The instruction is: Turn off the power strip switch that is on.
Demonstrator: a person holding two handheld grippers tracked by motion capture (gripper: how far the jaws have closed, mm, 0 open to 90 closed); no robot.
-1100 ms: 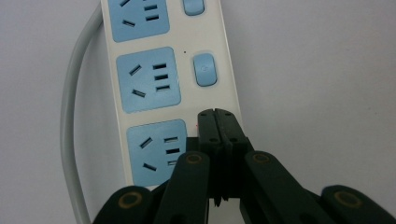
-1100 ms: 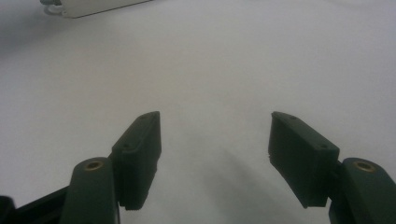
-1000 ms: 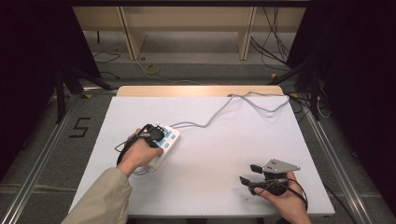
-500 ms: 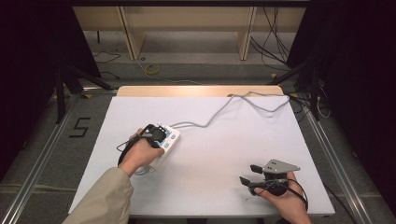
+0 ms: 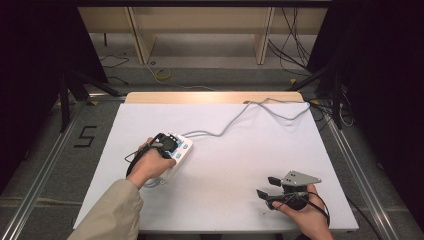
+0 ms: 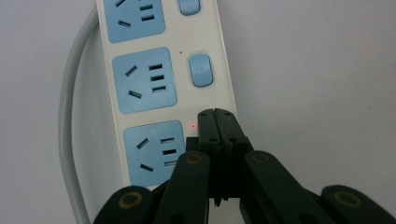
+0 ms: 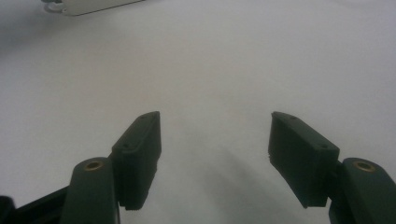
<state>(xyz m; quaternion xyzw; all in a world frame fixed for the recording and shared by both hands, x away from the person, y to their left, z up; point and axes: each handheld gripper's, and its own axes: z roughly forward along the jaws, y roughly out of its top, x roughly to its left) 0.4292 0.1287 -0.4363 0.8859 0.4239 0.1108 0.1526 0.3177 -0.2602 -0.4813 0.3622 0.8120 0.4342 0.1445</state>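
A white power strip point(image 6: 182, 100) with blue sockets point(image 6: 144, 79) and blue rocker switches point(image 6: 201, 70) lies on the white table, left of centre in the high view point(image 5: 181, 152). My left gripper point(image 6: 215, 114) is shut with nothing between its jaws. Its joined tips rest on the strip where the switch beside the nearest socket would be, and a small red light point(image 6: 193, 126) glows just left of them. In the high view the left gripper point(image 5: 165, 144) sits on top of the strip. My right gripper point(image 5: 267, 187) stands open and empty near the front right of the table, seen also in its own view point(image 7: 215, 135).
The strip's grey cable point(image 5: 235, 120) snakes across the table to its back right edge. The white tabletop point(image 5: 240, 160) stretches between the two grippers. A wooden shelf frame point(image 5: 200, 30) and loose floor cables lie beyond the table. A corner of the strip point(image 7: 88, 5) appears far off in the right gripper view.
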